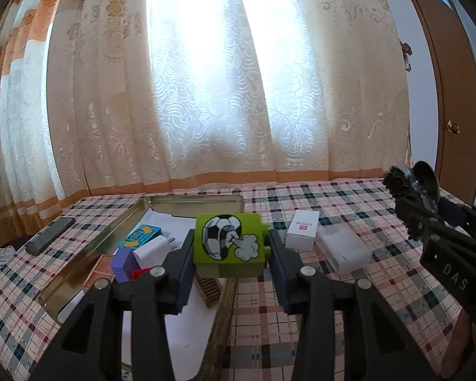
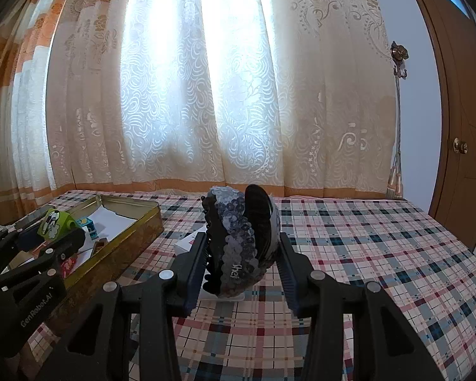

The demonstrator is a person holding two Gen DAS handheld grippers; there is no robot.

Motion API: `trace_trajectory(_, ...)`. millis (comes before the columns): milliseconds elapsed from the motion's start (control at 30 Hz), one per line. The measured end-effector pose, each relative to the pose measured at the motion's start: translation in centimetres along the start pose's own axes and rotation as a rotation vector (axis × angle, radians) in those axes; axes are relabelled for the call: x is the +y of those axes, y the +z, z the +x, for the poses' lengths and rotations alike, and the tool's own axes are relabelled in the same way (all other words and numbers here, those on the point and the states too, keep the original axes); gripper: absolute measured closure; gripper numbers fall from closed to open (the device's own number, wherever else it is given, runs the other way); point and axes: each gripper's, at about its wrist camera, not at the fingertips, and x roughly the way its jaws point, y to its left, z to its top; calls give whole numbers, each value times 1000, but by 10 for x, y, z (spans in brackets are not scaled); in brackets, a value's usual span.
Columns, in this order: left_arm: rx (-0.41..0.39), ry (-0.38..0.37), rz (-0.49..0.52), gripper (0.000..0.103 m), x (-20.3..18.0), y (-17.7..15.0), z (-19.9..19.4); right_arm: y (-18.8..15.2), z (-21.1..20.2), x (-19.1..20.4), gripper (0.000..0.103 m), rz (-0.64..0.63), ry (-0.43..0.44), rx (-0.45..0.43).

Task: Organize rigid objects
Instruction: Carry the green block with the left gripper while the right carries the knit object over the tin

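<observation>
Block point(image 1: 228, 241) of green plastic, printed with a football, held in the air between the fingers of the left gripper point(image 1: 230, 254), above the near right edge of the gold tin point(image 1: 187, 201). The tin stands on the left part of the checked cloth point(image 1: 365, 197) and already holds a blue card box point(image 1: 141, 235), a white plug point(image 1: 154, 249), a purple block point(image 1: 123, 263) and some smaller pieces. The green block looks light, stiff and smooth; its flat sides suit a squeeze across the width, though its side studs could let it twist. The right gripper point(image 2: 242, 266) is clamped on a black hair clip point(image 2: 241, 238) faced with sequins, carried above the cloth to the right of the tin. The clip is judged light but uneven and springy, with teeth that may snag, so a hold across its broad body seems safest. Two white boxes point(image 1: 301, 230) lie on the cloth just beside the tin's right edge; a dark phone point(image 1: 49, 235) lies near the cloth's left edge.
</observation>
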Motion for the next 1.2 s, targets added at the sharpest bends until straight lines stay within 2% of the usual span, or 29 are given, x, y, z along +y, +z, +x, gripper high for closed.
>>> trace_trajectory(500, -14, 14, -18, 61, 8, -2, -5, -1, -3, 23, 58, 4, 81, -4)
trace_trajectory(1200, -24, 42, -48, 61, 29, -6, -12, -2, -6, 53, 57, -39, 123, -15)
